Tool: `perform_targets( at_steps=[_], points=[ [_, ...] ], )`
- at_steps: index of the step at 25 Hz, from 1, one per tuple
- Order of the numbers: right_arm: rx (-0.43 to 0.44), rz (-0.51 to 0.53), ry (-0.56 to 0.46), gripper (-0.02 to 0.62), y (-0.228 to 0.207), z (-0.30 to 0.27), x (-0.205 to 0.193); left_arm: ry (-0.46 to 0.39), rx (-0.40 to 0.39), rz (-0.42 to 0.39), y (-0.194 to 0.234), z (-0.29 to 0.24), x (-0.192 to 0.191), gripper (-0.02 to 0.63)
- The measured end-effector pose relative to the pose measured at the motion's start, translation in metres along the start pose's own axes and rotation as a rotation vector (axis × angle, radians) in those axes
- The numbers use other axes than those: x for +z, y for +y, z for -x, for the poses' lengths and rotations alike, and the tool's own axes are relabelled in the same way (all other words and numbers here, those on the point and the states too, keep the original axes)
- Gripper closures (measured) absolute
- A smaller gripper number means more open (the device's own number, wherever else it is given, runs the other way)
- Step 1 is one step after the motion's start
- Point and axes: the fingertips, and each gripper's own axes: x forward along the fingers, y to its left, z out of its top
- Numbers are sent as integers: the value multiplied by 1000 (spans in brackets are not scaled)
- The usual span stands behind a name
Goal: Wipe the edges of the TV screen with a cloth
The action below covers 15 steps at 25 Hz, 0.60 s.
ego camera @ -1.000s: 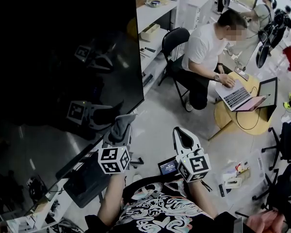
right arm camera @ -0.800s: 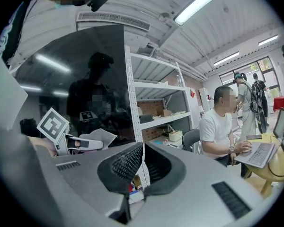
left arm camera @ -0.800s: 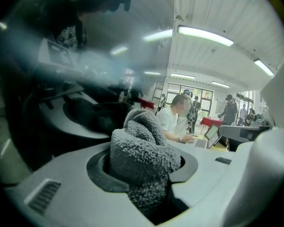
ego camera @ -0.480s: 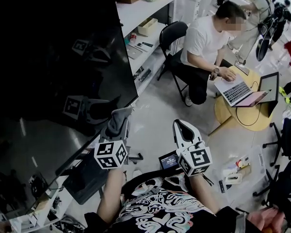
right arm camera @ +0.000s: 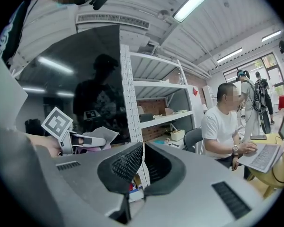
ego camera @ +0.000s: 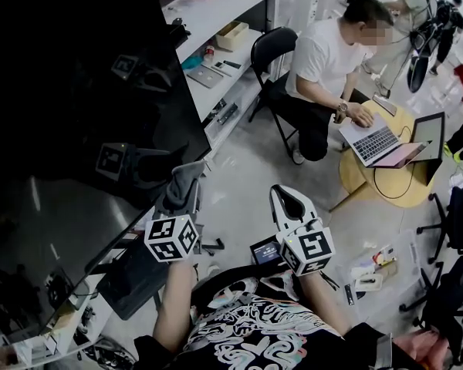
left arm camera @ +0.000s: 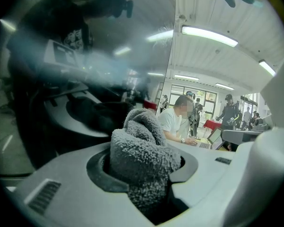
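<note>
The big black TV screen fills the left of the head view; its lower right corner sits near the middle. My left gripper is shut on a grey fluffy cloth, which lies against the TV's bottom edge just left of that corner. In the left gripper view the cloth bulges out of the left gripper, with the glossy TV screen close ahead and its side edge running upright. My right gripper hangs shut and empty to the right, away from the TV. The right gripper looks toward the TV screen.
A person in a white shirt sits on a black chair at a round wooden table with laptops. White shelves stand just past the TV's right edge. A small lit screen and loose items lie on the floor.
The head view has swung slightly. My left gripper with the cloth has crept up toward the TV's lower right corner. The right gripper has kept its place.
</note>
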Motion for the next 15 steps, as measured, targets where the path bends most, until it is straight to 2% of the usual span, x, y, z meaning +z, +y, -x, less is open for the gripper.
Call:
perform_targets(
  at_steps=[15],
  points=[
    [19, 21, 22, 560, -15, -3, -1, -3, -46, 26, -19, -27, 3, 420]
  ],
)
